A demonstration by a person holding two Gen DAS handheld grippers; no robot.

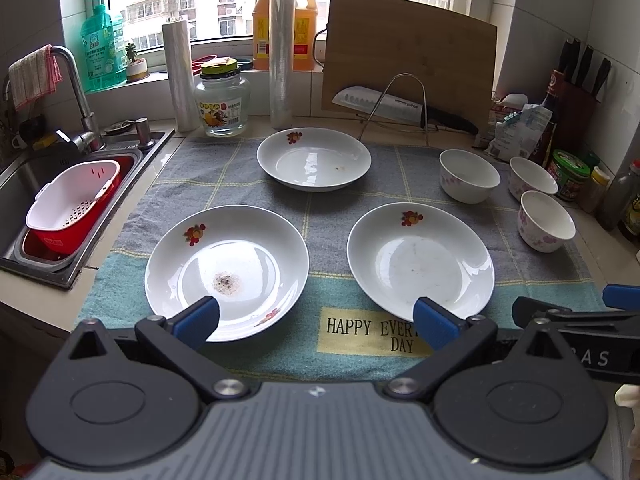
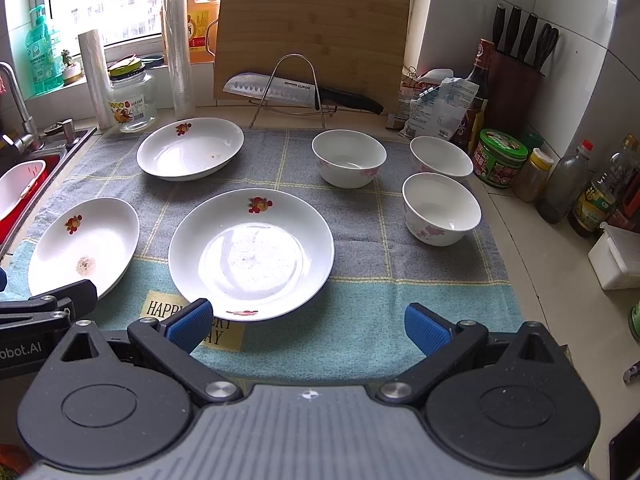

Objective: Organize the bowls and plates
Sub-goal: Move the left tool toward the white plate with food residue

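Note:
Three white plates with fruit prints lie on a grey-green towel (image 1: 332, 216): a near left plate (image 1: 226, 272) with a food stain, a near right plate (image 1: 420, 260), and a far plate (image 1: 314, 159). Three white bowls with pink flowers stand at the right: (image 2: 349, 158), (image 2: 441, 158), (image 2: 441, 208). My left gripper (image 1: 316, 322) is open and empty, above the towel's near edge between the two near plates. My right gripper (image 2: 308, 326) is open and empty, just in front of the near right plate (image 2: 251, 254).
A sink (image 1: 24, 184) with a red-and-white strainer basket (image 1: 72, 206) is at the left. A knife on a wire rack (image 2: 288, 92), a cutting board (image 2: 312, 36), a jar (image 1: 222, 100) and wrap rolls stand behind. Bottles and jars (image 2: 560, 184) crowd the right counter.

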